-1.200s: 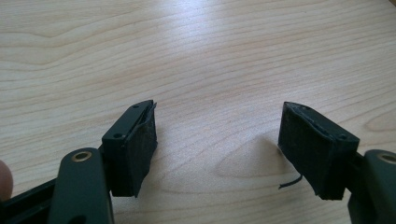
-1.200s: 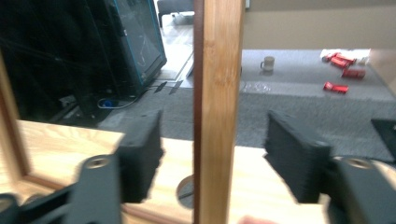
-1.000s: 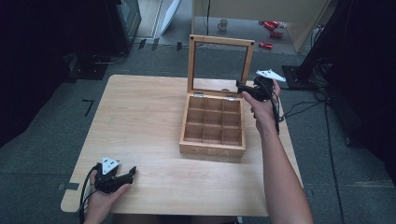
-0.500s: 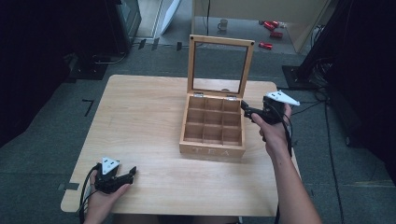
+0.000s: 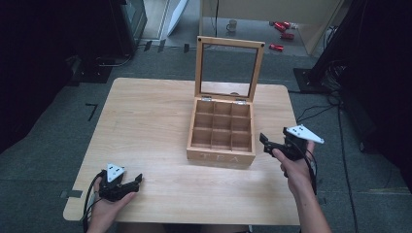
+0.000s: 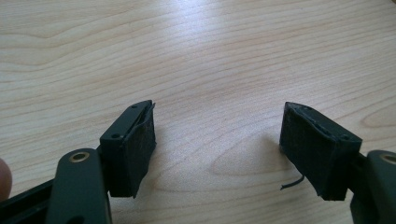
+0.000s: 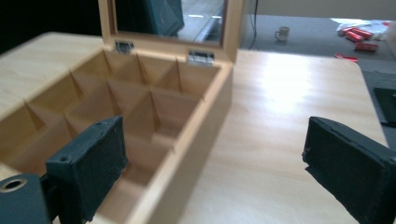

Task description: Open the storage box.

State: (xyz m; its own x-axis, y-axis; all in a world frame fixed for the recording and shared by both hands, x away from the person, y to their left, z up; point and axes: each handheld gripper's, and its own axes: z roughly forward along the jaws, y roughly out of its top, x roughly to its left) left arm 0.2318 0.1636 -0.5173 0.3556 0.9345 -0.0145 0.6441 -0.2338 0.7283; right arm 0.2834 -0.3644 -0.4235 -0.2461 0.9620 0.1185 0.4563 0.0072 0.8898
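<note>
The wooden tea box (image 5: 222,132) sits with its lid up while the left gripper (image 5: 127,183) and right gripper (image 5: 268,143) are both spread wide, holding nothing.

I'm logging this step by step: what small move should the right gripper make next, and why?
Probably ease farther back from the tea box: its lid already stands upright, the compartments look empty, and the right gripper hangs open beside it, holding nothing.

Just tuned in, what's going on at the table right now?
A wooden tea box with nine compartments sits on the light wooden table, its glass-paned lid standing upright. All compartments look empty. The right gripper hovers beside the box's right wall, jaws open and empty. The left gripper rests at the table's near left corner, jaws open.
</note>
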